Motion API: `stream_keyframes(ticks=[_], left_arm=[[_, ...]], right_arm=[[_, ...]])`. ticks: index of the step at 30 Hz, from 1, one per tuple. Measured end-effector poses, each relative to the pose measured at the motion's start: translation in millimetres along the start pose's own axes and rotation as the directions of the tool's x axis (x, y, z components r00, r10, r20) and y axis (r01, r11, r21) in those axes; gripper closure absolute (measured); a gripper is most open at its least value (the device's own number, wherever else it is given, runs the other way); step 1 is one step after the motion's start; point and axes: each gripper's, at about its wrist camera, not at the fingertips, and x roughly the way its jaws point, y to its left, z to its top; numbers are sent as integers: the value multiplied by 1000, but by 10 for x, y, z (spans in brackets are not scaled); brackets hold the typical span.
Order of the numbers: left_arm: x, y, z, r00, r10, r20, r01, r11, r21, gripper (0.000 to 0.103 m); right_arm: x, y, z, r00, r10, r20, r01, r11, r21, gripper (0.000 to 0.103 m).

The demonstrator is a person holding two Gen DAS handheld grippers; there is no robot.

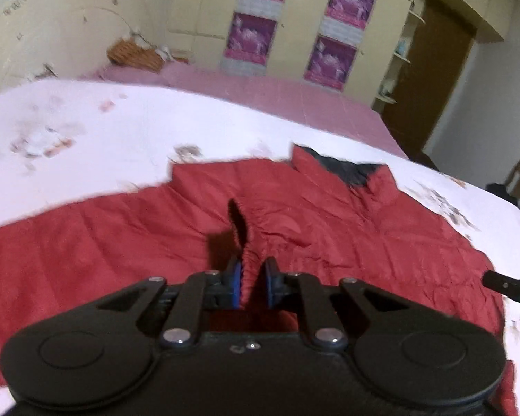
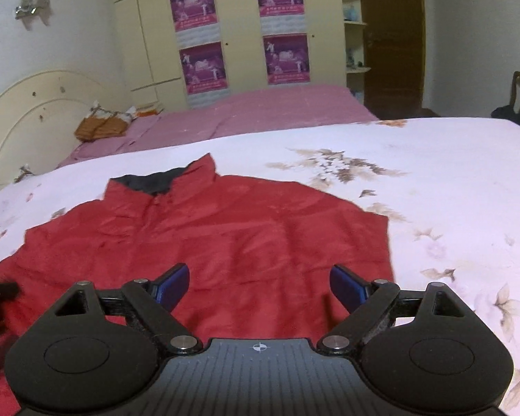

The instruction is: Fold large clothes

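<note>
Red padded jacket [image 1: 294,215] lies spread flat on the floral bedspread [image 2: 433,180], its dark-lined collar [image 2: 152,182] pointing toward the pink bed beyond; it looks soft, light and slippery, likely to slump and slide, so hems, cuffs and gathered edges seem the best holds. Left gripper [image 1: 252,286], on the near side of the collar, is nearly closed and pinches a raised ridge of the cloth. Right gripper [image 2: 260,289] hovers over the jacket's near part, jaws wide, nothing between them.
</note>
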Motion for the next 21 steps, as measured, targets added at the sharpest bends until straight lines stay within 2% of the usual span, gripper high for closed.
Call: stream_keyframes(ticks=[1, 4, 6, 10, 15, 18, 20, 21], left_arm=[[43, 71, -19, 1000, 26, -14, -26, 1000, -7, 90], [216, 166, -124, 995, 50, -85, -50, 999, -3, 90], [248, 135, -161, 994, 62, -85, -60, 998, 33, 90], [341, 172, -178, 992, 70, -103, -68, 997, 25, 88], [308, 123, -183, 989, 102, -104, -95, 993, 74, 82], [168, 108, -138, 990, 129, -59, -124, 990, 69, 68], [50, 71, -112, 987, 161, -6, -160, 984, 76, 40], [0, 53, -101, 987, 163, 18, -164, 984, 76, 38]], right_arm=[[40, 2, 3, 1000, -10, -6, 10, 1000, -13, 27], [227, 2, -27, 999, -27, -37, 26, 999, -32, 27], [380, -21, -53, 997, -49, -57, 46, 998, -43, 27], [656, -131, -106, 988, -116, -98, 109, 991, -76, 27], [686, -194, -72, 987, -105, -123, 97, 993, -72, 27], [562, -127, 49, 995, -66, -70, 63, 997, -54, 27], [537, -16, 128, 998, -32, -53, 28, 998, -64, 27], [536, 50, 159, 999, -21, -48, 17, 997, -74, 27]])
